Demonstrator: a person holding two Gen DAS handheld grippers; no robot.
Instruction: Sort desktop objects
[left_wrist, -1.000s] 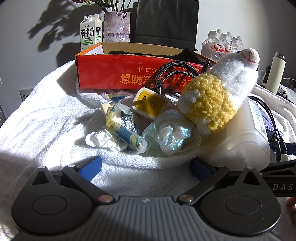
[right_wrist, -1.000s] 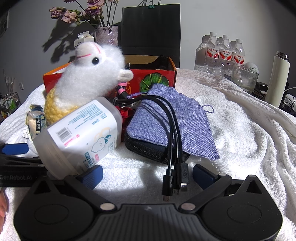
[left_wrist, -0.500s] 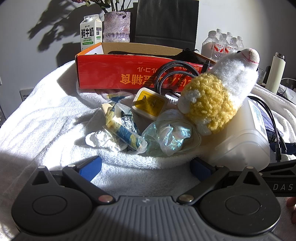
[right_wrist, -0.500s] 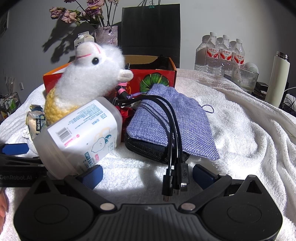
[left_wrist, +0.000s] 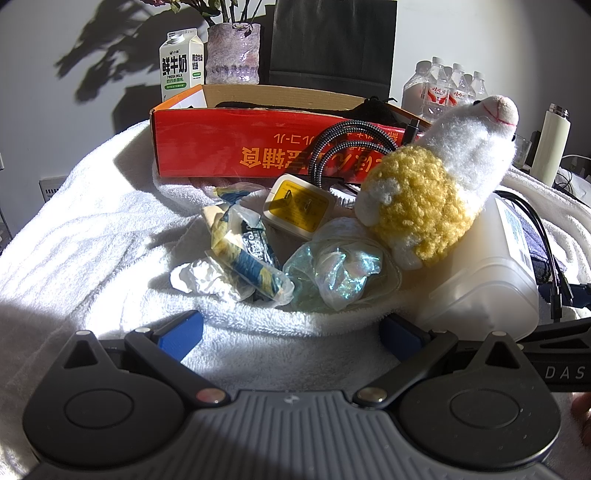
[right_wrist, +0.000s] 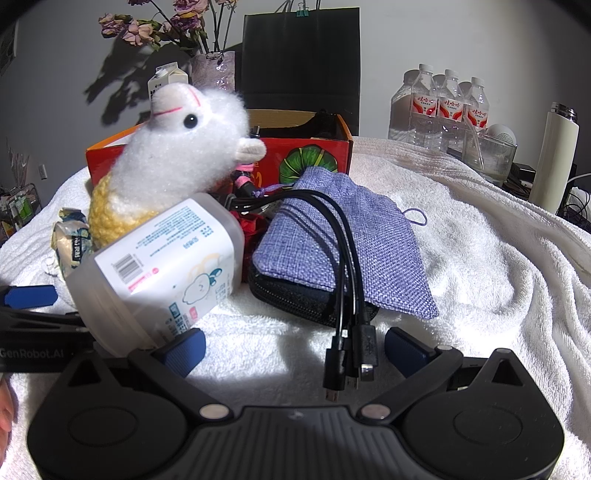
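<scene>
White towelling (left_wrist: 92, 236) covers the desk, with a red box (left_wrist: 236, 147) at the back. Just before the box lie a charger (left_wrist: 297, 206), wrappers (left_wrist: 243, 258) and a plush llama (left_wrist: 436, 184) leaning on a plastic tub (right_wrist: 162, 266). Right of the tub, black cables (right_wrist: 347, 295) cross a purple pouch (right_wrist: 343, 251). The left gripper (left_wrist: 291, 332) and right gripper (right_wrist: 295, 349) both rest spread apart, holding nothing.

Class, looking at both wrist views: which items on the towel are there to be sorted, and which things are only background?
To sort: plush alpaca, plastic tub, purple pouch, black cables, charger, wrappers, red box as the likely bin.

Background: milk carton, vase, black bag, water bottles, flask.
</scene>
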